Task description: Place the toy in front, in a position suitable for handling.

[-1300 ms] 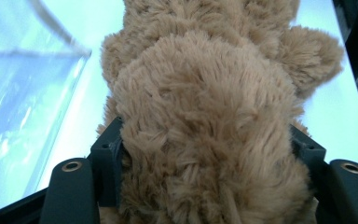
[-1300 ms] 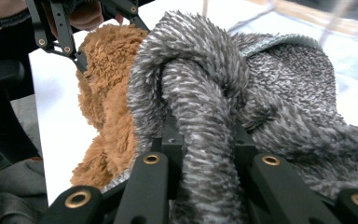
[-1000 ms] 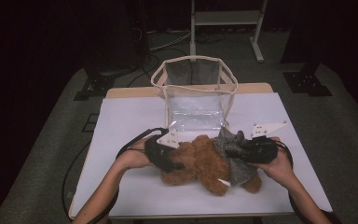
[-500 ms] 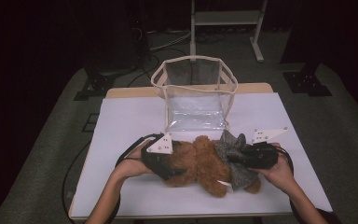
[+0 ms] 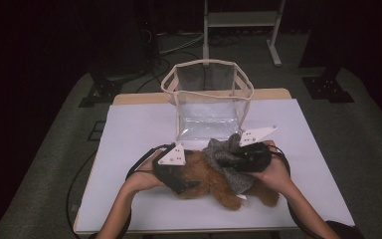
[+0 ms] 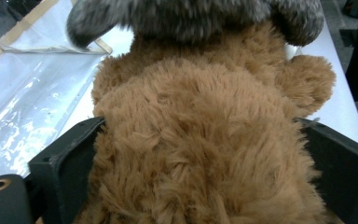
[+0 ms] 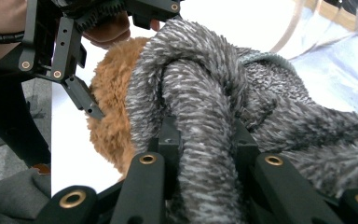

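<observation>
A brown teddy bear (image 5: 204,178) lies on the white table (image 5: 139,129) near the front edge, partly wrapped in a grey knitted cloth (image 5: 226,162). My left gripper (image 5: 189,175) is at the bear's left side. In the left gripper view the bear's body (image 6: 205,121) fills the space between the two black jaws, and the left gripper (image 6: 200,158) is shut on it. My right gripper (image 5: 236,157) is over the bear's right side. In the right gripper view the right gripper (image 7: 200,128) is shut on a thick fold of the grey cloth (image 7: 205,70).
A clear plastic bag (image 5: 206,62) with beige trim stands open just behind the bear, at the middle of the table. Bare white table lies left and right of the hands. Black cables trail from both grippers. A metal stand is on the floor beyond the table.
My right gripper has moved left with the grey cloth, drawing it further over the bear. The left gripper shifted slightly toward the front edge and still holds the bear.
</observation>
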Demonstrator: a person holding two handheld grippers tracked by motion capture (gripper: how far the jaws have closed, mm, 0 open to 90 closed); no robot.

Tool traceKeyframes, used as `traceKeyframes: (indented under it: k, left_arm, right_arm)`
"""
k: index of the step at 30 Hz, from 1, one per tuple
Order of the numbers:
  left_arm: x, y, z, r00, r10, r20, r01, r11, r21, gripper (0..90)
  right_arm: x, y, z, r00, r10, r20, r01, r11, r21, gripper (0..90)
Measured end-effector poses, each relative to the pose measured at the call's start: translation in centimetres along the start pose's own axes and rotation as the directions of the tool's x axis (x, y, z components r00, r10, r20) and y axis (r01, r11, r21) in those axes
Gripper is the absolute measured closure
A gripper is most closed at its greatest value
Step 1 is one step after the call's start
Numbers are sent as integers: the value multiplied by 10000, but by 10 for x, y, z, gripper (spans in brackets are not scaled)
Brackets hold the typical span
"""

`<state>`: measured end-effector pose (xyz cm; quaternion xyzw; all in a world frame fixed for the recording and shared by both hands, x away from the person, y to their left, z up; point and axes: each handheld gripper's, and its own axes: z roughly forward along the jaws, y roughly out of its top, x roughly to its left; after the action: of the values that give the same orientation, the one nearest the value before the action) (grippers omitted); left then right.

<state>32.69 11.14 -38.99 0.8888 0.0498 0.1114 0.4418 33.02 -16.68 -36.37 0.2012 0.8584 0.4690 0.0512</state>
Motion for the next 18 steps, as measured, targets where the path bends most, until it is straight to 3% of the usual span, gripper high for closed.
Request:
traceKeyframes:
  k: [3, 6, 9, 12, 15, 18]
  left_arm:
    - [-1, 2, -8, 9998, 40, -173, -42, 9999, -99, 53]
    - [-1, 1, -16, 9997, -37, -249, 30, 9995, -303, 54]
    - [2, -4, -21, 9991, -188, -377, 173, 9990, -408, 53]
    - [4, -9, -19, 9984, -501, -251, 485, 9969, -616, 53]
    - [3, -13, -10, 9979, -655, -7, 653, 9960, -615, 49]
    - [1, -15, -1, 9982, -590, -93, 585, 9971, -489, 6]
  right_arm:
    - [-1, -2, -5, 9999, 8, 111, -6, 9999, -136, 716]
    - [-10, -13, -24, 9979, 491, 422, -473, 9980, -430, 715]
    - [-23, -28, -48, 9870, 1257, 1002, -1179, 9898, -800, 717]
    - [-31, -35, -58, 9791, 1745, 1044, -1632, 9806, -1086, 720]
    - [-28, -29, -49, 9835, 1607, 835, -1531, 9841, -904, 719]
    - [-18, -19, -23, 9922, 1097, 596, -1073, 9933, -430, 717]
